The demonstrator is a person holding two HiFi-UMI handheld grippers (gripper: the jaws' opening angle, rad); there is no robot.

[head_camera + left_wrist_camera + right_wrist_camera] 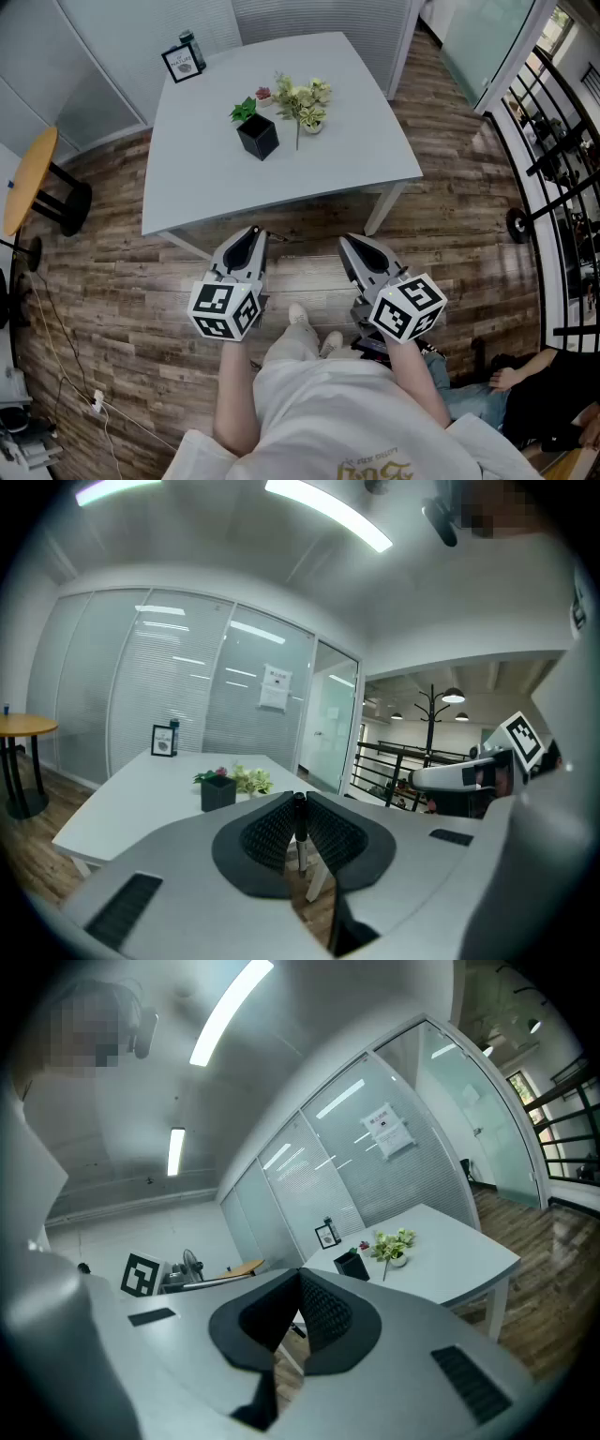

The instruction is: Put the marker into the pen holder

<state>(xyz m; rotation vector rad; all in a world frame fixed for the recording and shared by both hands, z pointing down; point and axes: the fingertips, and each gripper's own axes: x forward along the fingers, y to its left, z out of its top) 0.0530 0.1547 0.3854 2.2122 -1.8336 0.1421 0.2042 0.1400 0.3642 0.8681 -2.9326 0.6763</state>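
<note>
Both claws are held low in front of the person, over the wood floor, short of the worktop's near edge. A marker cube sits on the back of each one.

Left claw: clamped on the marker. The left gripper view shows it upright between the ribbed pads, dark cap at the top, pale barrel running down below the tips. I can't pick the marker out in the head view.

Right claw: closed, tips meeting, nothing between them in the right gripper view.

The person's shoes are on the floor just under and between the two claws.

White worktop ahead, with one leg visible at its near right corner. The pen holder is a black square cup standing upright around mid-worktop, well apart from both claws. Green leaves show at its far left corner; whether they are in it or behind it I can't tell. Just beyond it to the right is a small potted plant with pale flowers, and a tiny pot between the two.

At the far left corner of the worktop is a framed card with a dark bottle right behind it.

A round wood-topped side table stands off to the left. Frosted glass partitions run behind the worktop, and a black railing is on the right.
</note>
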